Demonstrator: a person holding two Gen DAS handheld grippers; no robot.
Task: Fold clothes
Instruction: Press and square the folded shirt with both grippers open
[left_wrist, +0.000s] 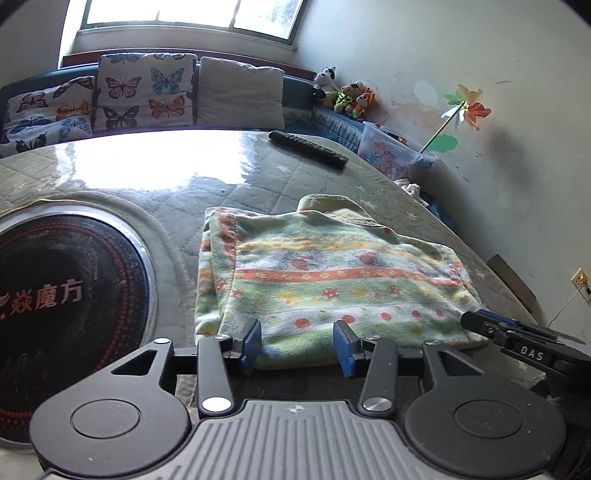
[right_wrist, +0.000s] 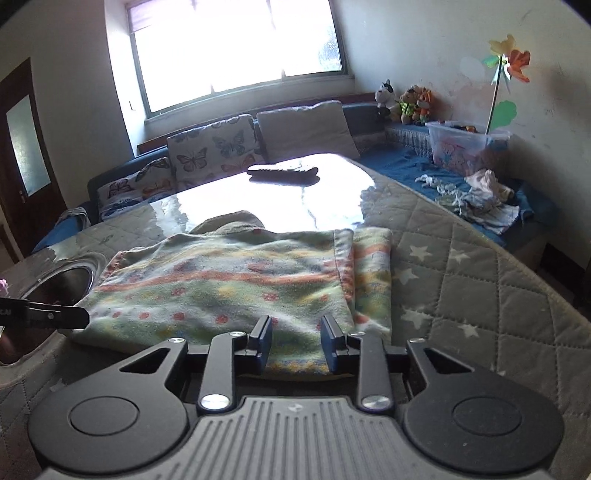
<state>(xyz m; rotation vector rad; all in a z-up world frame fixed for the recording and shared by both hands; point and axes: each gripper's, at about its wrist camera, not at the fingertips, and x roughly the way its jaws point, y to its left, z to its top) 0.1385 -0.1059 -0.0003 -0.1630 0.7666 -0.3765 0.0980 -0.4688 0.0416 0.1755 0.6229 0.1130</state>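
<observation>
Daylight enters through the window (right_wrist: 240, 55) at the far wall; the panes are blown out to white in both views. Strong glare lies on the glossy surface (left_wrist: 155, 162), washing out its quilted pattern there; the remote (right_wrist: 282, 171) stands in silhouette against it in the right wrist view. Near field is dimmer: the garment (left_wrist: 332, 280) reads muted and slightly soft. The pinwheel (left_wrist: 471, 110) casts a soft shadow on the wall. Fisheye bending curves straight lines towards the edges; dark vignetting fills the corners. Colour fringing marks the glare borders.
</observation>
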